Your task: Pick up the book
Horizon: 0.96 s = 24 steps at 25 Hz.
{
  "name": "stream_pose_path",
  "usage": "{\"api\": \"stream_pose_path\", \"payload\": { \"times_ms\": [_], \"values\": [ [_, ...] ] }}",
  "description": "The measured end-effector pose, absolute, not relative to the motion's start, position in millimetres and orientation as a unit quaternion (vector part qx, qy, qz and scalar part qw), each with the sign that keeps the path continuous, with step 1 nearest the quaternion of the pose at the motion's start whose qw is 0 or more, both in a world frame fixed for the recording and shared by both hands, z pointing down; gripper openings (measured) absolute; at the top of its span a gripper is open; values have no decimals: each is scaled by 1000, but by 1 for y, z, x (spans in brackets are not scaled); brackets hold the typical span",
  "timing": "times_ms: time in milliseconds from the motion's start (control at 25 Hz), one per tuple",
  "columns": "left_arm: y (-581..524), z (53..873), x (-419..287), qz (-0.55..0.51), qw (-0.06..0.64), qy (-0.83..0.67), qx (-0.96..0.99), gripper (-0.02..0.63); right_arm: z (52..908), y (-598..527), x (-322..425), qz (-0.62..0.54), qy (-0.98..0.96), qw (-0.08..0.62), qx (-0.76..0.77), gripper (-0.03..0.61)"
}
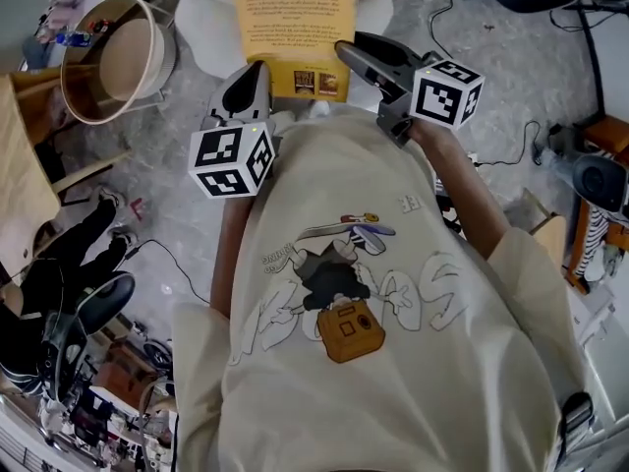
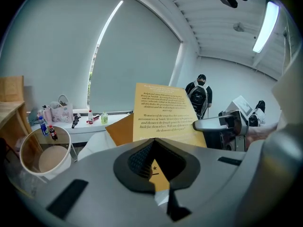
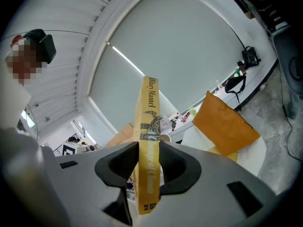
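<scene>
Well, the book (image 1: 295, 28) is up in the air in front of the person's chest, caught between both tools, its yellow back cover with dark print turned up towards their head. The right gripper (image 1: 346, 49) has it by the spine: in the right gripper view the black pads (image 3: 124, 161) press on either side of the yellow spine (image 3: 147, 141), which stands upright between them with its title running down it. The left gripper (image 1: 254, 75) comes in at the book's lower left, and in the left gripper view its jaws are drawn narrow, pinching a bottom corner of the cover (image 2: 163, 115). Beneath the book sits a white seat (image 1: 206, 18) with an orange cushion (image 3: 225, 124). A round white bin (image 1: 113, 57) stands on the grey floor off to the person's left.
</scene>
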<state>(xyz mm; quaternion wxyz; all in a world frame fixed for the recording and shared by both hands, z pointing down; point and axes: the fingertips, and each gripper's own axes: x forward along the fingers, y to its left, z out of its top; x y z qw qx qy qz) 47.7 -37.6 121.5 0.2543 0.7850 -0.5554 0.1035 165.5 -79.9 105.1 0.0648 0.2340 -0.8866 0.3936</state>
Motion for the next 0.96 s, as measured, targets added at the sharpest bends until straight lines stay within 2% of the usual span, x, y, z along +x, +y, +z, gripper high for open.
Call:
{"api": "stream_pose_path", "payload": {
  "times_ms": [160,960],
  "values": [
    [-34,130,68,115,253,-542,793,6,114,-72,182,403,-881,59,239,158],
    [-21,154,43,108,269,-576,764,6,151,-55,158,478,-857,69,178,156]
  ]
}}
